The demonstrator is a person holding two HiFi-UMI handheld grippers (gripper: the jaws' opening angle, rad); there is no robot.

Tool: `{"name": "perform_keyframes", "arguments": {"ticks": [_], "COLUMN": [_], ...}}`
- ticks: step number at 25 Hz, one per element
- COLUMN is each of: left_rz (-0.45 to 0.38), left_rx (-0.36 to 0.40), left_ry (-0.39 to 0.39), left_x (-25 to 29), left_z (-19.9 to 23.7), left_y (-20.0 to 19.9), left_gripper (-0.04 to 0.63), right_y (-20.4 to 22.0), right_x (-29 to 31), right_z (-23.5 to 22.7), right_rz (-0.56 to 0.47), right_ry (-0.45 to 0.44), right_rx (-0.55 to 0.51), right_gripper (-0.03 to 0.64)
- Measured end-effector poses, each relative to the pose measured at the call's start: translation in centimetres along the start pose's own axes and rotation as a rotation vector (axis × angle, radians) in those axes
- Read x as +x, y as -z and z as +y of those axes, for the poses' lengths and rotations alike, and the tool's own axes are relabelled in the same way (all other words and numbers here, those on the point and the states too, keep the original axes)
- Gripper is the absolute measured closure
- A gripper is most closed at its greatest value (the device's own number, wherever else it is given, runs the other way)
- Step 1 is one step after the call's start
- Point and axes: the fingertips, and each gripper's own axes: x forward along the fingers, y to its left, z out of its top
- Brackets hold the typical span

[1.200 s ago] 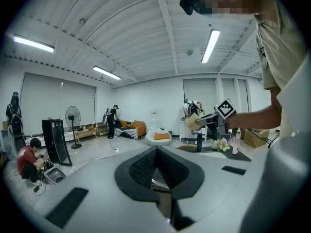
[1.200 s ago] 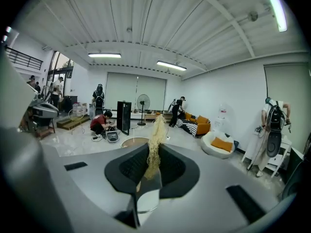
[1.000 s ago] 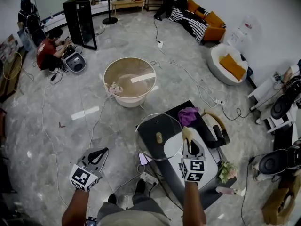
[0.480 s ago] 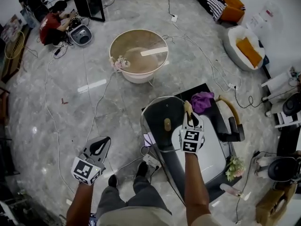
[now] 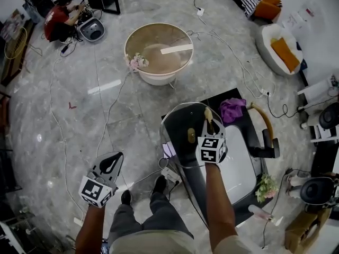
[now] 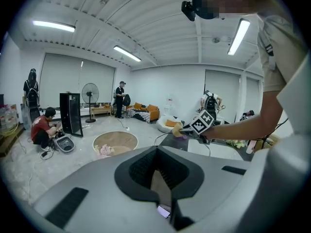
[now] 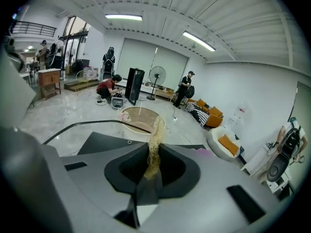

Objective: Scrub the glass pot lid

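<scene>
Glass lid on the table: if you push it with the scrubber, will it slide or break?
It would probably slide: the glass lid seems to lie loose on the smooth dark table, and the left tool is away. Being clear glass, it is likely stiff and breakable.

The round clear glass pot lid (image 5: 177, 125), metal-rimmed with a brass-coloured knob (image 5: 191, 137) at its centre, lies knob-up on the dark table (image 5: 186, 181); a yellowish scrubber (image 5: 208, 112), pinched in the right gripper (image 5: 210, 125), is at its far right rim
</scene>
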Motion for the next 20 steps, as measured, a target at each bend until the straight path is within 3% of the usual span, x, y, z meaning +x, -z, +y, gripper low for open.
{"name": "perform_keyframes", "arguments": {"ticks": [4, 10, 20], "left_rz": [0.005, 0.017, 0.014], "left_rx": [0.001, -0.017, -0.014], "left_ry": [-0.014, -0.039, 0.002], "left_x": [-0.9, -1.7, 0.1], "left_z": [0.5, 1.2, -0.9], "left_y": [0.7, 1.1, 0.8], "left_gripper": [0.581, 0.581, 0.581], "right_y": [0.0, -3.0, -2.6], "right_x": [1.5, 1.0, 0.1], "right_z": [4.3, 13.8, 12.6], "right_rz": [0.04, 0.019, 0.004], "right_ry": [-0.088, -0.3, -0.311], "right_rx": [-0.007, -0.05, -0.046], "right_gripper": [0.561, 0.561, 0.56]}}
